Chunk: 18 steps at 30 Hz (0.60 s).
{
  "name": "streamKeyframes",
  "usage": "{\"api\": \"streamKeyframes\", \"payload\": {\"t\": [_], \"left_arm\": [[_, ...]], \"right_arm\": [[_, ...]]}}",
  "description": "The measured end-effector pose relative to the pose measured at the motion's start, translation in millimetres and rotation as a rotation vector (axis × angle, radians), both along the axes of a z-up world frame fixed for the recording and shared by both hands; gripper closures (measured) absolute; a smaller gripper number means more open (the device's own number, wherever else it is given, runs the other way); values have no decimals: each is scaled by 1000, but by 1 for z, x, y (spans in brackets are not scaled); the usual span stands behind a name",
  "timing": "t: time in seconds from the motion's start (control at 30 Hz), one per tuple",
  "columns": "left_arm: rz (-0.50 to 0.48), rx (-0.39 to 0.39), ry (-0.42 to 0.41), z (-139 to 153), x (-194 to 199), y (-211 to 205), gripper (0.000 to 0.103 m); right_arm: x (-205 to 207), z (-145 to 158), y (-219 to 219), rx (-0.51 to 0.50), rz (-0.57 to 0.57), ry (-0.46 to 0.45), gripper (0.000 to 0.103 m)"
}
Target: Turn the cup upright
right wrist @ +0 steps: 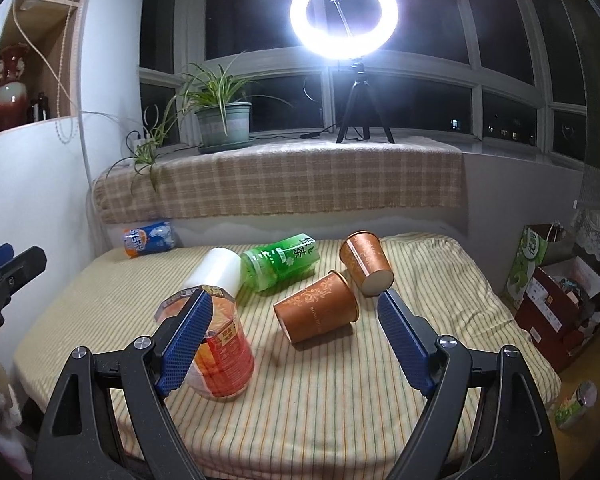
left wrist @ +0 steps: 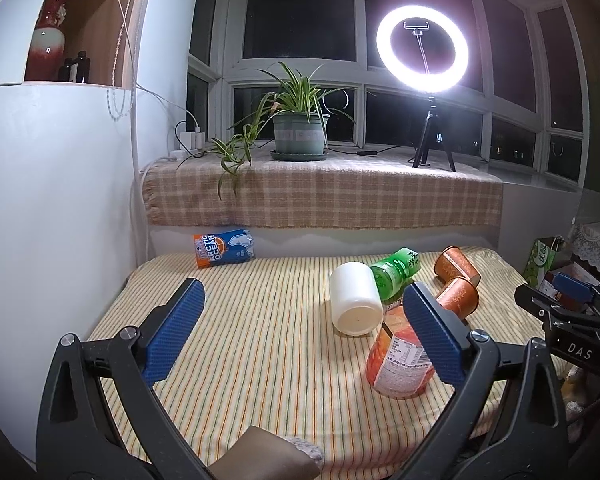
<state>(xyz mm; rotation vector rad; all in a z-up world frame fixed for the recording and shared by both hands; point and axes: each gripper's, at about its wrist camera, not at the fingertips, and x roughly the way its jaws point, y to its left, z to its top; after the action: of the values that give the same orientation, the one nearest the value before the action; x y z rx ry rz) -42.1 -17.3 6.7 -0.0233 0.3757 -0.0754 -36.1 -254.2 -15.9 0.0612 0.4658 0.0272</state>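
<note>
Two grippers, both spread wide, nothing held: right gripper framing the nearer brown paper cup between its blue pads; left gripper off to the left, facing the white cylindrical cup. Nearer cup on its side on the striped cloth, long axis slanting, rim toward the right pad, base toward the left. Right hand closer by far. Counted: two brown paper cups, second one just behind; one white cup; one green tea bottle; one orange jar; one blue can.

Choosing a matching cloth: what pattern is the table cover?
Thin stripes on pale yellow table cover; right wrist view.
</note>
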Motion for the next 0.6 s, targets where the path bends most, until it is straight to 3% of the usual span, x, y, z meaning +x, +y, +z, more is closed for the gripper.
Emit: {"api": "streamKeyframes", "payload": {"t": [0.6], "left_arm": [[1, -3, -3, 0, 3, 1, 1]], "right_arm": [[4, 1, -1, -15, -23, 2, 18]]}}
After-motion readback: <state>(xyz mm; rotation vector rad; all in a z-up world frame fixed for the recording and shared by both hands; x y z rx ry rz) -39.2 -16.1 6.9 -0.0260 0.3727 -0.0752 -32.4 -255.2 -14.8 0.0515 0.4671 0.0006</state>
